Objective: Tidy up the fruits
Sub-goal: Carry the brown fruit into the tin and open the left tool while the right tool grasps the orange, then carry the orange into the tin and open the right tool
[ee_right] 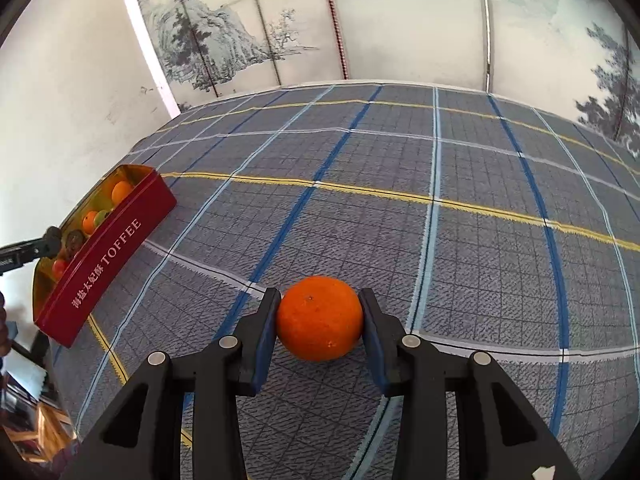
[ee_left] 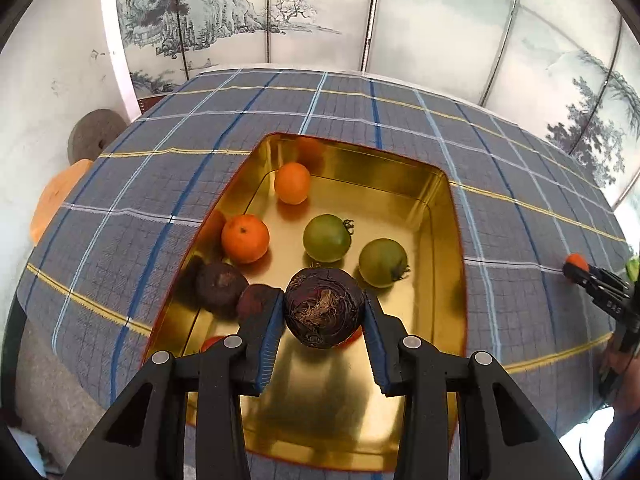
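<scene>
A folding screen point(ee_left: 304, 12) painted with ink pines and cliffs stood behind the table point(ee_right: 400, 208), which wore blue-grey plaid; a white wall point(ee_right: 80, 80) rose left.

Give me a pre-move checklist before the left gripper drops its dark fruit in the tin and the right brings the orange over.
1. Left gripper holds the dark fruit between both pads: ok.
2. Dark fruit is over the open tin: ok.
3. Free floor in the tin under the fruit: ok; bare gold bottom shows in front of it, though a red fruit lies partly hidden close by.
4. Right gripper holds the orange squarely: ok.
5. Orange lifted clear of the tablecloth: cannot tell.
6. Path from orange to tin free: ok; only cloth between them, but the left gripper is at the tin.
</scene>
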`<state>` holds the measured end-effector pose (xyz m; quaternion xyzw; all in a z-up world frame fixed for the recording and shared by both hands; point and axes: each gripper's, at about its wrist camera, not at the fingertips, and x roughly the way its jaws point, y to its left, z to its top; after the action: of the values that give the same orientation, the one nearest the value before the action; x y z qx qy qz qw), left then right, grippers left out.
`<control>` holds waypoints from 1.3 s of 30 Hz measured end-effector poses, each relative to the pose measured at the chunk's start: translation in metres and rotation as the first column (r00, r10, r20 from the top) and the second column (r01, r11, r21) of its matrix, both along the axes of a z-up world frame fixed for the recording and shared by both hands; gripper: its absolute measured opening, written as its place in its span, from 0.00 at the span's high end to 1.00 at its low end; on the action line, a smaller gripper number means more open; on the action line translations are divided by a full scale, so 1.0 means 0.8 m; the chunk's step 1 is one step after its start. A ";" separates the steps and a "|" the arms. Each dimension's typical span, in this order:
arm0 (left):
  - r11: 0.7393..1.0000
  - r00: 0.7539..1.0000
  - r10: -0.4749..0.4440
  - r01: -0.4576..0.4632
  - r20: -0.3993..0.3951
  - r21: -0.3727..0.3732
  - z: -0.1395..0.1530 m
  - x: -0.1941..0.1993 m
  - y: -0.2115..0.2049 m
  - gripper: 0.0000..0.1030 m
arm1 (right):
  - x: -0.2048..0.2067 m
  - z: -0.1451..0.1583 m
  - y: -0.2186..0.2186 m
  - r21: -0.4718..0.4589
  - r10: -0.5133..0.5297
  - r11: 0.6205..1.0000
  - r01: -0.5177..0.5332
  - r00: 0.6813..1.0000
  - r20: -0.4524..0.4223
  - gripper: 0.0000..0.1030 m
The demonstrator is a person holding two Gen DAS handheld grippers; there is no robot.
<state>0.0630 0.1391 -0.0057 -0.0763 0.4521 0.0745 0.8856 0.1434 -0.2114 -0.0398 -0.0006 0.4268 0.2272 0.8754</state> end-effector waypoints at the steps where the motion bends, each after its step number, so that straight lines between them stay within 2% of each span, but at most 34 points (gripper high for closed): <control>1: 1.000 1.000 -0.001 0.001 0.001 0.008 -0.001 0.002 0.000 0.62 | 0.001 0.000 0.000 -0.002 0.000 1.000 0.000 1.000 -0.002 0.64; 9: 0.998 1.000 0.021 -0.022 0.012 0.058 -0.003 0.011 0.005 0.62 | 0.002 -0.004 0.012 -0.046 0.018 0.999 -0.019 1.000 -0.012 0.64; 28: 0.990 1.000 0.010 -0.009 -0.006 0.141 -0.008 0.021 -0.006 0.60 | 0.003 -0.005 0.012 -0.049 0.012 0.999 -0.013 1.000 -0.013 0.64; 30: 0.988 1.000 0.009 -0.009 -0.002 0.153 -0.006 0.020 -0.008 0.57 | 0.003 -0.006 0.013 -0.050 0.012 0.999 -0.013 1.000 -0.013 0.64; 32: 0.985 1.000 0.014 -0.015 0.005 0.170 -0.005 0.018 -0.010 0.46 | 0.003 -0.006 0.013 -0.051 0.012 0.999 -0.013 1.000 -0.012 0.64; 39: 0.971 0.998 0.024 -0.036 0.055 0.234 0.008 0.005 -0.020 0.30 | 0.003 -0.005 0.012 -0.049 0.013 0.999 -0.014 1.000 -0.012 0.64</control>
<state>0.0669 0.1235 0.0006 0.0204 0.4160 0.1391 0.8984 0.1460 -0.2015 -0.0441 -0.0237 0.4373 0.2225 0.8710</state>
